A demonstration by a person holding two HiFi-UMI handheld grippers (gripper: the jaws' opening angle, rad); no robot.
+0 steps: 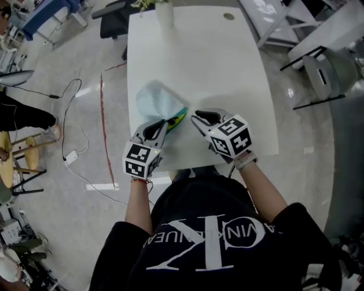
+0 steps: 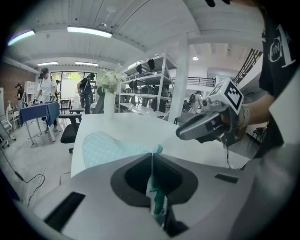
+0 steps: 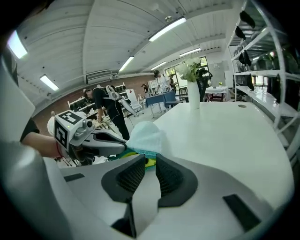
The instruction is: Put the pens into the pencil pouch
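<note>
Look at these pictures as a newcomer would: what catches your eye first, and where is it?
The pale blue pouch lies near the front of the white table, its edge pinched in the shut left gripper. Just to its right the right gripper hangs open and empty. A white vase stands at the table's far edge.

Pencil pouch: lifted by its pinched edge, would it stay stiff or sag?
Probably sags: the pouch looks like thin, soft cloth. Likely light, since the left gripper pinches just an edge with shut jaws. Unlikely to roll.
</note>
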